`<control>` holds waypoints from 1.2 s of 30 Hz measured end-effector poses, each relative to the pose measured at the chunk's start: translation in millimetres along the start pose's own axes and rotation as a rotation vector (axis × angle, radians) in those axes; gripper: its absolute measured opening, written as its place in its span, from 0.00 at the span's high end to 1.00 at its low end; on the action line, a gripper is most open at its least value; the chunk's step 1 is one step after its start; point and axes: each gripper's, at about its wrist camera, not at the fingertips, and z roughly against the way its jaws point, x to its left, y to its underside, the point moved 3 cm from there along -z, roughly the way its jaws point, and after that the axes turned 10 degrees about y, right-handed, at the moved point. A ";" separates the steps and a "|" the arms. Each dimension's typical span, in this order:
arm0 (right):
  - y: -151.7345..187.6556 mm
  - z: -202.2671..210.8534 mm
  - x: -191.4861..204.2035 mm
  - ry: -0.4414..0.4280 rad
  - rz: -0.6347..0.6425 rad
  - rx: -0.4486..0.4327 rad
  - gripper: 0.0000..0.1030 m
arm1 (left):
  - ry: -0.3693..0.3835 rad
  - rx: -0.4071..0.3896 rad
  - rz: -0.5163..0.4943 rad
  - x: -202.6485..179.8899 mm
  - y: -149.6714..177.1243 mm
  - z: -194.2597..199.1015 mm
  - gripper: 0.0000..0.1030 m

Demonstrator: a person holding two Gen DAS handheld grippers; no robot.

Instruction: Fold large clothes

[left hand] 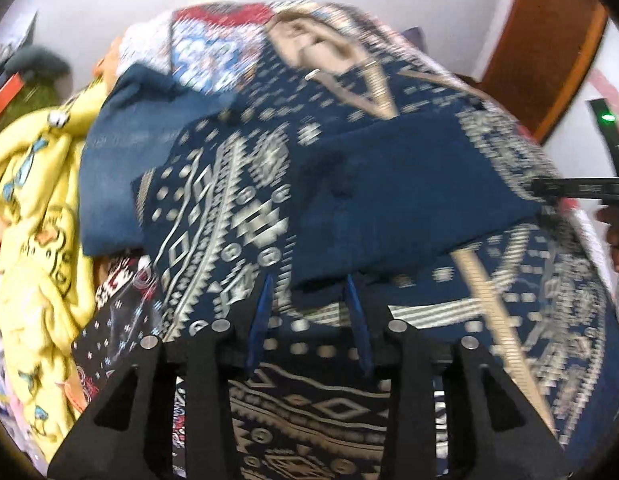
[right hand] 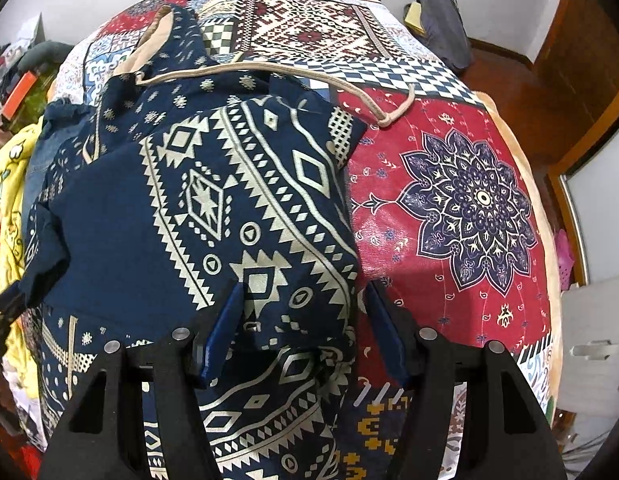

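A large navy garment with a cream geometric print (left hand: 229, 200) lies partly folded on a patchwork bedspread (right hand: 449, 200). A plain navy flap (left hand: 389, 200) is laid over its middle, and a beige cord (right hand: 293, 76) trails off its far end. My left gripper (left hand: 309, 300) hovers at the near edge of that flap, blue fingers (left hand: 261, 312) apart and not pressing the cloth. My right gripper (right hand: 305, 308) points down over the garment's (right hand: 213, 200) right corner. Its blue fingers (right hand: 229, 320) stand wide, straddling the cloth without pinching it.
A yellow printed cloth (left hand: 37, 240) is heaped left of the garment. A black device with a green light (left hand: 605, 120) and a hand sit at the right edge. A grey bag (right hand: 445, 24) lies beyond the bed, near wooden furniture (right hand: 581, 60).
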 end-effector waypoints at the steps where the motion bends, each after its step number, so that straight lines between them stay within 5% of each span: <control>1: -0.1 0.7 1.1 0.000 0.005 -0.002 0.43 | 0.006 -0.013 -0.020 -7.2 -3.2 3.8 0.58; 7: 3.3 6.4 7.2 0.014 0.034 -0.021 0.43 | 0.055 -0.030 -0.059 -39.3 -28.8 -10.0 0.54; 12: 3.0 10.1 11.2 0.031 0.074 -0.047 0.43 | 0.089 0.053 -0.002 -41.2 -34.5 -54.2 0.54; 15: 3.7 5.5 12.0 0.035 0.082 -0.041 0.43 | 0.083 0.031 0.029 -36.5 -34.3 -61.3 0.54; 19: 5.6 -0.2 10.5 0.012 0.063 -0.029 0.43 | 0.061 0.013 0.021 -31.2 -35.9 -58.5 0.84; 22: 4.9 -2.3 8.3 -0.009 0.050 -0.024 0.42 | 0.075 -0.013 0.041 -22.8 -36.1 -45.1 0.93; 31: 5.1 -1.3 7.1 -0.004 0.058 -0.025 0.41 | 0.023 -0.206 0.169 37.6 -41.6 32.8 0.96; 36: 4.4 0.8 13.1 0.032 0.076 -0.033 0.41 | -0.024 -0.208 0.263 80.5 -25.4 41.1 0.96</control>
